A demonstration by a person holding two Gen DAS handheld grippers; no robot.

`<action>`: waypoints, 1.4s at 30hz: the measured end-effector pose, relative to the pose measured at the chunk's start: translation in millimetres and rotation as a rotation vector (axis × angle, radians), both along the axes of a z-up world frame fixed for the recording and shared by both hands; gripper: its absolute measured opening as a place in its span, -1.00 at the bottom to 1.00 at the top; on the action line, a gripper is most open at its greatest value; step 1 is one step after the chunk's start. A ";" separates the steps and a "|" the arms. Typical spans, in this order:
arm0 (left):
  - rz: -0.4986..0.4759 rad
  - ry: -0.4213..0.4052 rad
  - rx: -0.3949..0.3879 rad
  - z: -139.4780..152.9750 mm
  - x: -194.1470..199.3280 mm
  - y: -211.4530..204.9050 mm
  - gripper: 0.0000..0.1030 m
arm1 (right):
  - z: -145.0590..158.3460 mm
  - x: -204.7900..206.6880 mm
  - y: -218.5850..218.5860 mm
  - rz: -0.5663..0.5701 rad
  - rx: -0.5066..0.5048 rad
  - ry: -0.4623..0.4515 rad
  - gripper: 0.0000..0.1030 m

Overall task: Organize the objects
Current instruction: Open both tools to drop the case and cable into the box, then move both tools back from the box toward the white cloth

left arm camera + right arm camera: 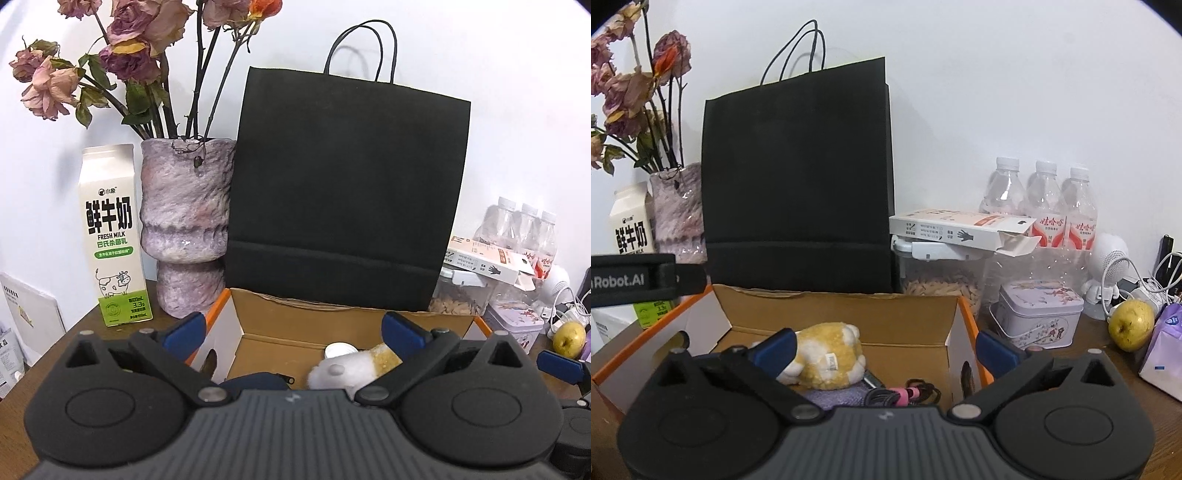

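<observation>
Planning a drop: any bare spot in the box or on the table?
Box floor right of the plush is bare up to the right wall. Some bare table in front of the milk carton. Crowded: table right of the box, with tin, apple and bottles.

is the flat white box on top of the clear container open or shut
Open: the white box has its right end flap folded out, showing the hollow inside. It lies flat on the clear container.

Matt black paper bag (343, 192), corrugated cardboard box (849, 317), fuzzy plush toy (827, 354), glossy rough-glazed vase (184, 229)

wall (480, 55): plain white | table (48, 369): dark brown wood | light: even
</observation>
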State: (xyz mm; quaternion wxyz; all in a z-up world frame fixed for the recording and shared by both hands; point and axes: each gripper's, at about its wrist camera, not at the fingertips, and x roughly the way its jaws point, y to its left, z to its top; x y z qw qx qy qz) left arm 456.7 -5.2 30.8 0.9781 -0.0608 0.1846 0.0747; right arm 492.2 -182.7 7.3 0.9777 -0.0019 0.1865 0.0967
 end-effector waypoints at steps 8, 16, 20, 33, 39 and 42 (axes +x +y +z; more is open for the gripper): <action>-0.010 -0.019 0.008 4.4 -11.1 -3.7 1.00 | 5.2 -7.7 -0.9 0.000 0.003 -0.010 1.00; 0.001 -0.013 -0.006 5.3 -27.5 0.0 1.00 | 4.2 -24.3 -2.7 0.007 0.003 -0.006 1.00; -0.005 -0.008 -0.014 5.8 -38.5 -0.4 1.00 | 4.3 -37.9 -2.8 0.020 -0.018 -0.014 1.00; -0.036 -0.014 -0.003 3.3 -88.6 -5.1 1.00 | 3.4 -89.0 -4.5 0.047 -0.043 -0.022 1.00; -0.049 -0.014 0.007 -0.7 -114.3 -7.3 1.00 | 0.0 -111.6 -8.6 0.054 -0.046 -0.011 1.00; -0.054 -0.009 0.007 -3.0 -125.1 -6.7 1.00 | -2.2 -123.8 -10.5 0.053 -0.048 -0.004 1.00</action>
